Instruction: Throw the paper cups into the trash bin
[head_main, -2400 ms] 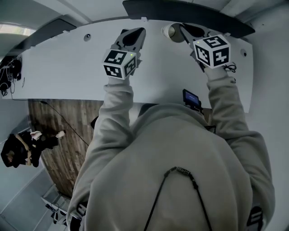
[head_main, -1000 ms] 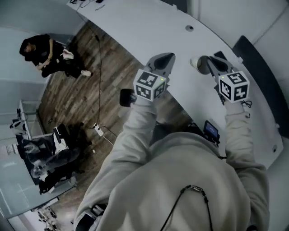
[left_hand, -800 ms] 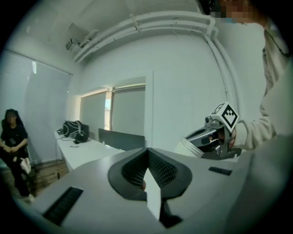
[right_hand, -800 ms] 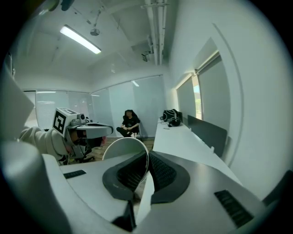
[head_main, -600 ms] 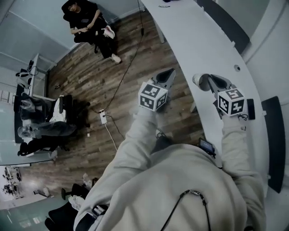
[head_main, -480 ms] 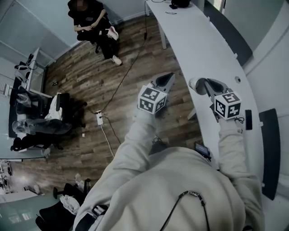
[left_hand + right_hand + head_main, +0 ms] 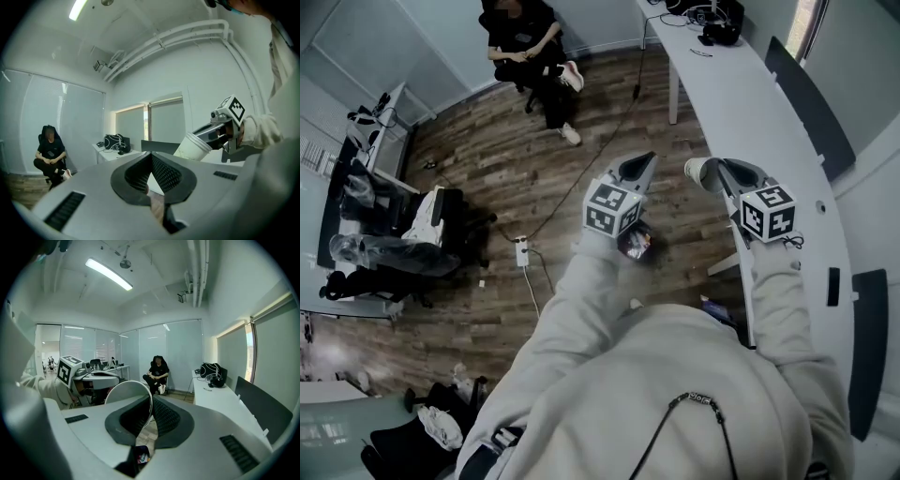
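My right gripper [image 7: 719, 169] is shut on the wall of a white paper cup [image 7: 696, 172], held sideways in the air beside the table edge. In the right gripper view the cup's rim [image 7: 124, 392] arcs left of the jaws, its wall pinched between them. My left gripper [image 7: 642, 161] hangs over the wooden floor, shut with nothing in it. The left gripper view shows the cup [image 7: 192, 147] at the tip of the right gripper [image 7: 206, 133]. A dark bin [image 7: 636, 241] with colourful litter sits on the floor under my left forearm; it also shows low between the right jaws as the bin [image 7: 140, 456].
A long white table [image 7: 750, 94] runs along the right with a dark bag [image 7: 717, 14] at its far end. A person [image 7: 530, 42] sits on a chair ahead. A cable and power strip [image 7: 522, 251] lie on the floor. Cluttered chairs [image 7: 394, 244] stand at the left.
The view has swung from the white table round to the wooden floor and the room. Both grippers kept their pose side by side, the cup still in the right one. The bin has come into view.
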Available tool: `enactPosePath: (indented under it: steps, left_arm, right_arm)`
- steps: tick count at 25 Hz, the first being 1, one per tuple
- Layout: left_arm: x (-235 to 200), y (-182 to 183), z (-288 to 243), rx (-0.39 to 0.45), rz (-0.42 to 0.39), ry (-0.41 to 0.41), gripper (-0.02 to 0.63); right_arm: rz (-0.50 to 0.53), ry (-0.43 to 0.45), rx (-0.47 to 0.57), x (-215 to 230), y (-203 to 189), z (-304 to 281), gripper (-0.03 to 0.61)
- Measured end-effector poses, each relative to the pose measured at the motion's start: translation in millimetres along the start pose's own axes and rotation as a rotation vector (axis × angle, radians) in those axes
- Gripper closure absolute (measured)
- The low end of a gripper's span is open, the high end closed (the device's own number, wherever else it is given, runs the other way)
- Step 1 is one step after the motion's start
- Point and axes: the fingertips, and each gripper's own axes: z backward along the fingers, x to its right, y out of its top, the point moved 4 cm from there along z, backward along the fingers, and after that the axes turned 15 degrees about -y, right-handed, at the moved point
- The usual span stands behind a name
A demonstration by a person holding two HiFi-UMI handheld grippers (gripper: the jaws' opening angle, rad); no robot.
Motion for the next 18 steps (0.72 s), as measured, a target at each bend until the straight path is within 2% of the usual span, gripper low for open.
enactPosePath:
  steps: [6, 10, 13, 18]
  left_arm:
    - [-55, -8, 69, 0.024, 0.031, 0.092, 0.618]
    - [-70, -22, 99, 0.022, 0.064, 0.134, 0.618]
    - [-85, -27, 112, 0.021, 0.077, 0.177, 0.618]
    - [-105, -31, 125, -0.011, 0.085, 0.243, 0.618]
  right_arm:
    - [0.021, 0.073, 0.007, -61, 27, -52, 0.538]
    - [0.053, 0.136, -0.001, -91, 38, -77, 0.538]
    - [0.078, 0.162, 0.003, -97, 48, -97, 0.538]
    - [0.063, 0.213, -0.006, -106, 56, -136, 0.538]
